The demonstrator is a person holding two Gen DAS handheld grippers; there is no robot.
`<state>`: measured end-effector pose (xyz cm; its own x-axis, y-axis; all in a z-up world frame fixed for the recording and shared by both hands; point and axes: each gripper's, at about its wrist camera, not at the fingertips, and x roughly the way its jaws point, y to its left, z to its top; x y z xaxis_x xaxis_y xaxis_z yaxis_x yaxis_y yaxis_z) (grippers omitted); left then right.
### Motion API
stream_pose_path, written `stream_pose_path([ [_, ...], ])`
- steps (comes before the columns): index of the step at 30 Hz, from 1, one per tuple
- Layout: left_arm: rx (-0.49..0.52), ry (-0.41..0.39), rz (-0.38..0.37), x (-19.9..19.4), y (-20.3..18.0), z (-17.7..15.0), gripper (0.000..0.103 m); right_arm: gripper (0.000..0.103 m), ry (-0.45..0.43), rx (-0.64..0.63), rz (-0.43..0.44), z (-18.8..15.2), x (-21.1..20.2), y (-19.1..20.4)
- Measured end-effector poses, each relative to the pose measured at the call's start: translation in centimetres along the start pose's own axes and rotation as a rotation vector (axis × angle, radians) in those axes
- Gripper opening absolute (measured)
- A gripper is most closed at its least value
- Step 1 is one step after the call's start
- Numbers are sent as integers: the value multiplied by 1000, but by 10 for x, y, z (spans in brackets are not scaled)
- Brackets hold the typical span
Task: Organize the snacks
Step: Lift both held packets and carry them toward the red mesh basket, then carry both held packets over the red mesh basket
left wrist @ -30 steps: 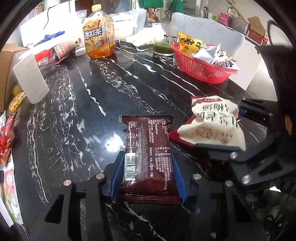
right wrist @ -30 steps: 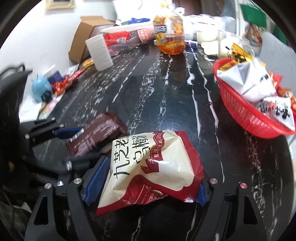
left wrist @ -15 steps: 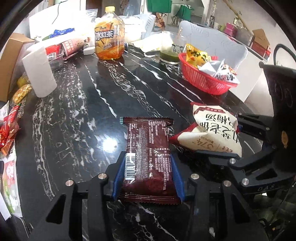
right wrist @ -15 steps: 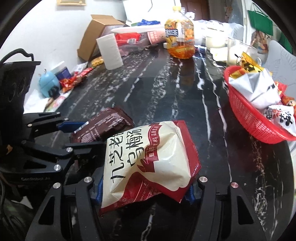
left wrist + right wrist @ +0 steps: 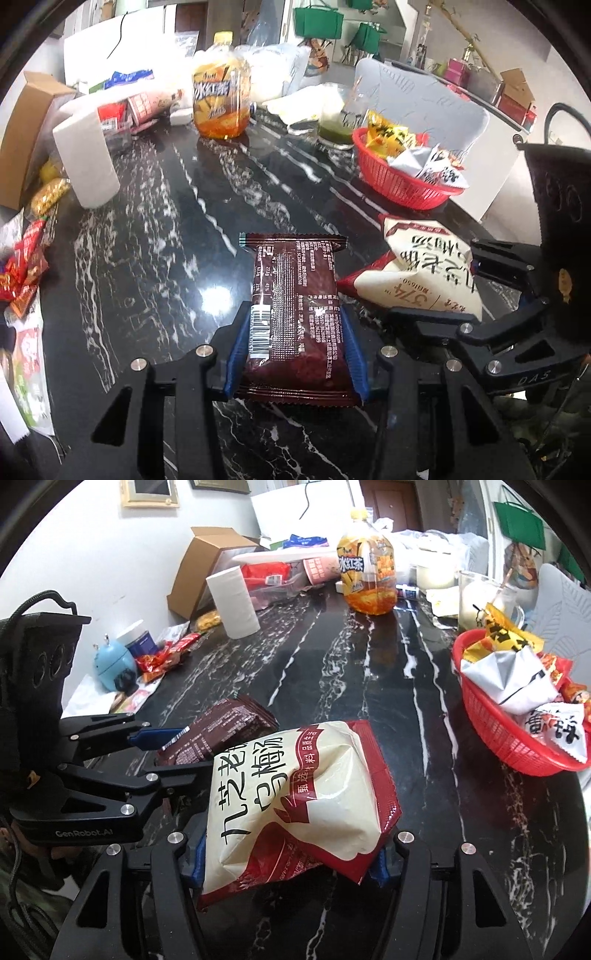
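Observation:
A dark brown snack packet [image 5: 291, 266] sticks out forward from my left gripper [image 5: 294, 332], whose blue pads press on both its long sides; it hangs just above the black marble table [image 5: 155, 236]. My right gripper [image 5: 286, 856] is shut on a puffy cream-and-red snack bag [image 5: 295, 775], which is creased where the pads squeeze it. The two grippers sit side by side, the bag [image 5: 424, 266] just right of the brown packet [image 5: 221, 727]. A red basket [image 5: 491, 731] holding several snack packs stands at the far right.
An iced-tea bottle [image 5: 221, 103], a glass with green drink [image 5: 336, 122] and a paper roll [image 5: 86, 158] stand at the back. A cardboard box [image 5: 207, 561] and loose wrappers [image 5: 22, 266] line the left edge. The basket [image 5: 399, 184] sits near the table's right edge.
The right jaws narrowed onto the cream-and-red bag, which now bulges and sits higher. The left gripper rose a little with the brown packet, and more of the room shows.

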<state>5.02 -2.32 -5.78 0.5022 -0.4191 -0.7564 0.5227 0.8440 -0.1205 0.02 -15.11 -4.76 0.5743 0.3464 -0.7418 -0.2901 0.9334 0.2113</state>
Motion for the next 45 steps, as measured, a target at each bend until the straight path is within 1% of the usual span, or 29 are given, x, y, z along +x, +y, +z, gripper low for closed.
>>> stream_pose_path([
  [2,5,-17,-2,-4,-1,4,45,64,-7,8,5,0,-4,-2],
  [6,5,-44,-31,-9,-4,14,45,64,-38,24,-1,3,-16,-4],
  [14,60,-96,-73,-12,-26,39,45,64,-101,61,-27,9,-44,-19],
  [25,111,-165,-138,-8,-59,81,45,64,-184,86,-111,22,-81,-51],
  [36,193,-235,-161,-4,-87,133,45,64,-248,114,-182,45,-108,-85],
  [45,229,-258,-198,11,-107,165,45,64,-281,142,-244,60,-124,-112],
])
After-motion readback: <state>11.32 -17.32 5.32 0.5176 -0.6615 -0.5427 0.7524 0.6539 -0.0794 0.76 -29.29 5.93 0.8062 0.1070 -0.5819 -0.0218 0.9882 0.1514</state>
